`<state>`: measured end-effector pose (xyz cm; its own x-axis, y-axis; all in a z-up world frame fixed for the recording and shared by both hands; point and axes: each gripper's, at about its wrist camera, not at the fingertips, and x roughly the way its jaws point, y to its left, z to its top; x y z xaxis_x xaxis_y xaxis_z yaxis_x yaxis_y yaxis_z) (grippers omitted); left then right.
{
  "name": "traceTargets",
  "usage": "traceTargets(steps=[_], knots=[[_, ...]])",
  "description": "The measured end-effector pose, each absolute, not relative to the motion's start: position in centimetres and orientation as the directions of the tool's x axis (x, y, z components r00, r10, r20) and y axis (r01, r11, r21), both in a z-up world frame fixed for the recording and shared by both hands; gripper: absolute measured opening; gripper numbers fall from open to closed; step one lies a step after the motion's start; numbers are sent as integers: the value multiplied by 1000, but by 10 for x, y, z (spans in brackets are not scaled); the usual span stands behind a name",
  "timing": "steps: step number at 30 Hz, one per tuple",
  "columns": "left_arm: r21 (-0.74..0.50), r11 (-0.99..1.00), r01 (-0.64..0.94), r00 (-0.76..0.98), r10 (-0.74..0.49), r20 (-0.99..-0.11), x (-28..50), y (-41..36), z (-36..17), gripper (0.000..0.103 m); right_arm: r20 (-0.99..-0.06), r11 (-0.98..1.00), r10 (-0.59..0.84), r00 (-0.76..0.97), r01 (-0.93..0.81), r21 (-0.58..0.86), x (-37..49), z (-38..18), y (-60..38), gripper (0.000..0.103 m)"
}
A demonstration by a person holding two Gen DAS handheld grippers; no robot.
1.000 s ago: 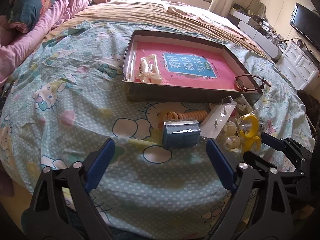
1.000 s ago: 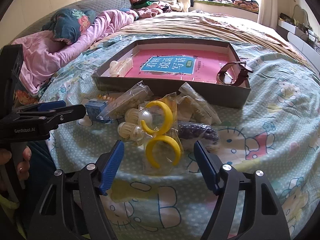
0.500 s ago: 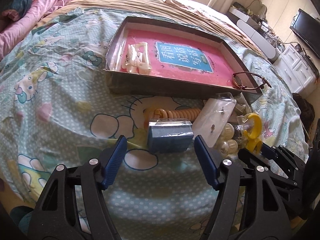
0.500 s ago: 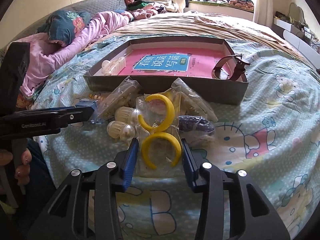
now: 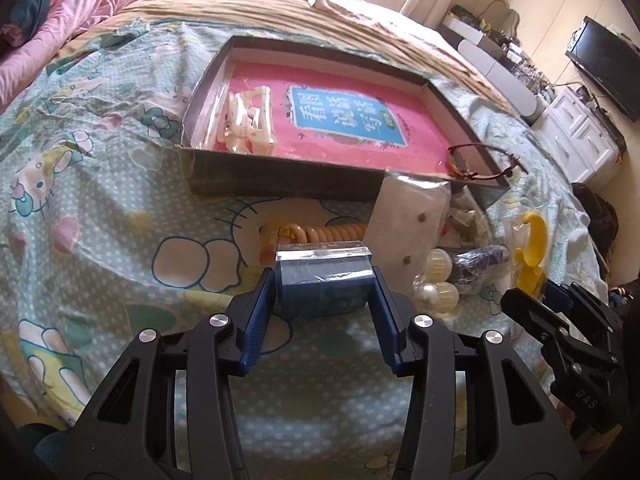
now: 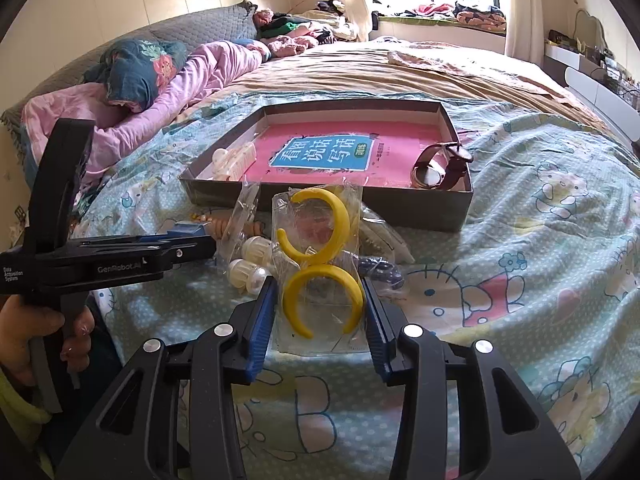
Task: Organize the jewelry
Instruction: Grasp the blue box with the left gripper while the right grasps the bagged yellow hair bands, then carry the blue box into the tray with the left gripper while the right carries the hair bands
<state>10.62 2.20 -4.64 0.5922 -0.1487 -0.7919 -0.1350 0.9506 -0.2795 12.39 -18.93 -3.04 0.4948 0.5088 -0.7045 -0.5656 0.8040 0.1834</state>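
Note:
My left gripper (image 5: 324, 280) is shut on a small blue box (image 5: 323, 280) wrapped in clear film, on the bedspread. My right gripper (image 6: 319, 296) is shut on a clear bag with two yellow C-shaped hoops (image 6: 322, 276). Behind both lies a shallow dark tray (image 5: 280, 178) with a pink book, a cream hair claw (image 5: 248, 120) at its left and a brown watch (image 6: 438, 164) at its right. An orange coil bracelet (image 5: 320, 232), pearl-like balls (image 5: 438, 280) and a clear bag of studs (image 5: 408, 220) lie between the grippers.
A dark beaded item (image 6: 380, 270) in plastic lies right of the hoops bag. Pink bedding and pillows (image 6: 160, 80) lie at the far left of the bed. White drawers (image 5: 580, 136) and a TV (image 5: 608, 64) stand off the bed's right.
Both grippers moved forward and closed: the left onto the blue box, the right onto the bag of yellow hoops. Both were open a second ago.

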Motion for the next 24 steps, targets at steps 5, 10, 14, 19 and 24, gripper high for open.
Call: traceTargets(steps=[5,10,14,19,24], knots=[[-294,946,-139,636,-143,-759,94,27,-33,38,-695,804,513,504,-566,182,123,-22,-192,40],[-313,936,-160,668,-131,-733,86,38,-19,38,-685,804,516,514,-566,181,122,-15,-193,40],[-318,933,-168,684,-122,-719,83,44,-11,38,-676,802,520,522,-570,178,123,-10,-193,40],[-310,936,-169,703,-106,-703,80,46,-2,38,-665,797,529,527,-578,175,124,-3,-190,40],[-303,937,-172,717,-92,-691,79,49,5,38,-654,796,534,536,-579,176,126,3,-189,40]])
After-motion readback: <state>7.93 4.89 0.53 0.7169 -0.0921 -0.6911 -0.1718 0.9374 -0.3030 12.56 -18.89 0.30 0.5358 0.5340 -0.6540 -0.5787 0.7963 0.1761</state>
